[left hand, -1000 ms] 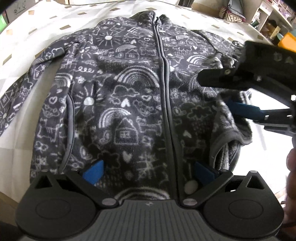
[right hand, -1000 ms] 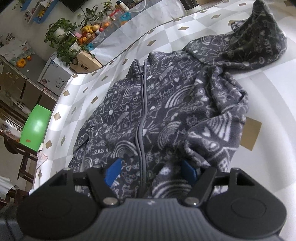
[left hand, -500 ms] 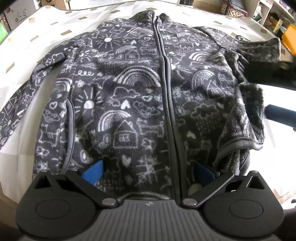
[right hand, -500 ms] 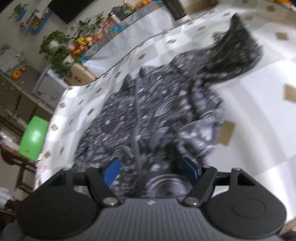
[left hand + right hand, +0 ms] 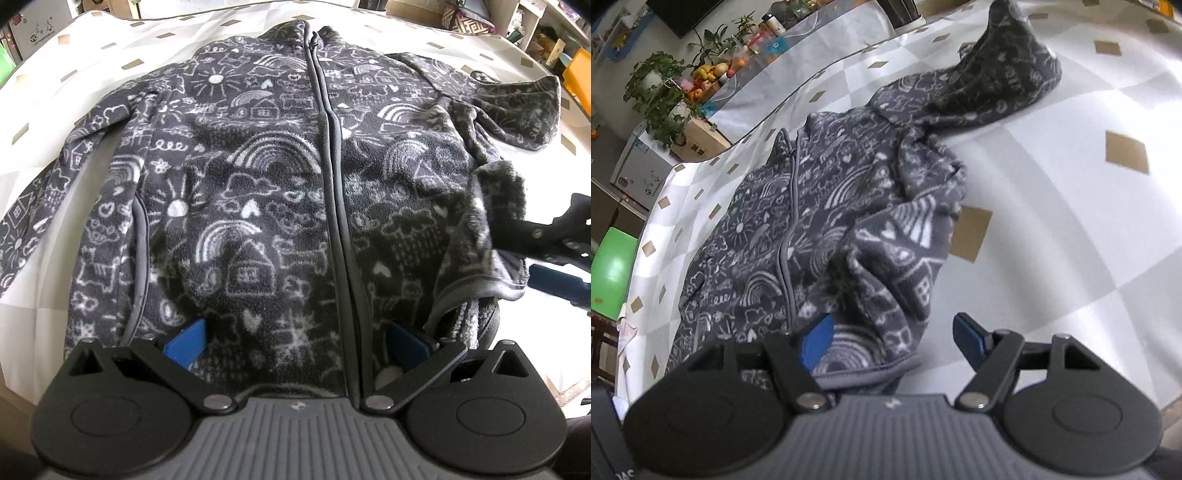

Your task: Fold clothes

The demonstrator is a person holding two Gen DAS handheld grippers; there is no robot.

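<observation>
Side fold pending: 2 grippers, left gripper [image 5: 295, 345] and right gripper [image 5: 892, 338], both released over jacket [image 5: 258, 192] hem at table [image 5: 1071, 184] near edge; next, grasp hem.

The right gripper [image 5: 892, 334] points down over the bottom hem of the jacket [image 5: 812, 229]. Its jaws stand apart; the blue fingertip [image 5: 817, 338] on the left lies over the fleece, the other over the bare tablecloth [image 5: 1071, 229]. A folded flap of the jacket lies between them, not pinched. The jacket lies front up, zipper [image 5: 790, 221] closed, collar towards the table's far edge. One sleeve [image 5: 990, 88] runs toward the far right corner. Potted plants [image 5: 661, 96] and fruit [image 5: 709, 72] stand beyond the table.
</observation>
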